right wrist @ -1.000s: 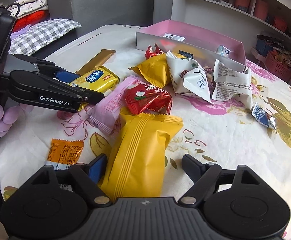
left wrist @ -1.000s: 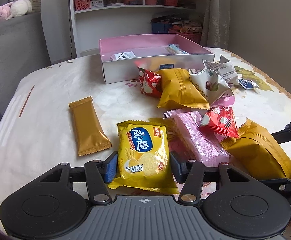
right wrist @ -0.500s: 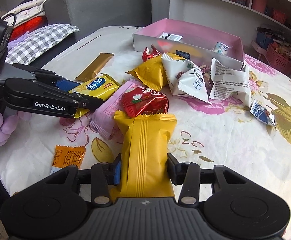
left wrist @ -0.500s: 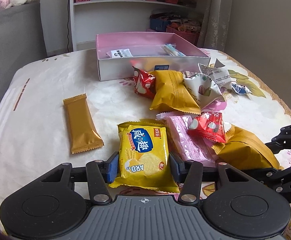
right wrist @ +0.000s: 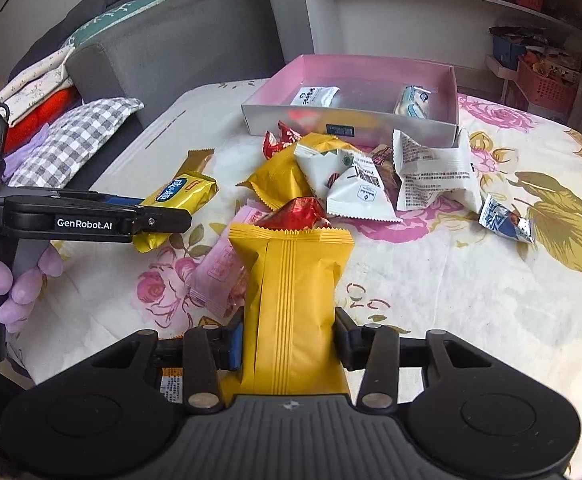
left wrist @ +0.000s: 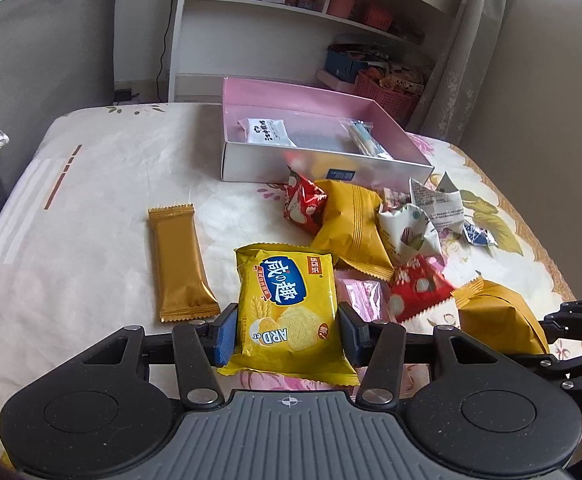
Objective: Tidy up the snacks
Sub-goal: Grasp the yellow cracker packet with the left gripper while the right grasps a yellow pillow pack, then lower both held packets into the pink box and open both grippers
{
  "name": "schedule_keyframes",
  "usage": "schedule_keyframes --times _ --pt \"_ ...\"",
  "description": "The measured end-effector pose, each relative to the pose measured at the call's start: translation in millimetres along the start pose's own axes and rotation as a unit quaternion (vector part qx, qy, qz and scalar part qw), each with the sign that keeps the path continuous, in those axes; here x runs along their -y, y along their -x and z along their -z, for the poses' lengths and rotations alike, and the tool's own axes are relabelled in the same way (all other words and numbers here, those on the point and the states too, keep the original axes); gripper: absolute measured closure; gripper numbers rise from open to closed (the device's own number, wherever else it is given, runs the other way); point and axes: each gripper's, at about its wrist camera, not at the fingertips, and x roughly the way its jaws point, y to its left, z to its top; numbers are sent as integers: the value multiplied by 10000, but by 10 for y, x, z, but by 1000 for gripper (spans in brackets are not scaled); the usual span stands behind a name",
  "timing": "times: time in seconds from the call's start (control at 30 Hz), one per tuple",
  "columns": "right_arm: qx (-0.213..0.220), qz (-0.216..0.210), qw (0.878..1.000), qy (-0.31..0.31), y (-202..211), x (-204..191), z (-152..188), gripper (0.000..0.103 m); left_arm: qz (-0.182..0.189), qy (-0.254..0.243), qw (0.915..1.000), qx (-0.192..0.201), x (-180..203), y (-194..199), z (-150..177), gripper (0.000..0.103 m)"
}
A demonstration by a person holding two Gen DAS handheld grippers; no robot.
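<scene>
My left gripper is shut on a yellow cracker packet with a blue label, held a little above the floral tablecloth; the same packet shows in the right wrist view. My right gripper is shut on a plain yellow snack bag, also lifted; it shows at the right edge of the left wrist view as the yellow bag. Ahead stands the pink box holding a white packet and a clear-wrapped item.
On the cloth lie a gold bar, a pink packet, red packets, another yellow bag, white packets and a small blue one. A gloved hand holds the left gripper. A grey sofa and shelves stand behind.
The right gripper shut on the yellow bag and lifted it. The left gripper rose with the cracker packet off the cloth. Both views rolled slightly and now look down into the box.
</scene>
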Motion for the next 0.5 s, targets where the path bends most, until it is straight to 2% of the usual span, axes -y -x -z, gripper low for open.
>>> schedule_keyframes --times 0.2,0.5 --pt "265 -194 9991 -260 173 49 -151 67 12 215 9997 129 -16 75 -136 54" --pt "620 -57 9966 -533 252 203 -429 67 51 441 9987 244 44 78 -329 54"
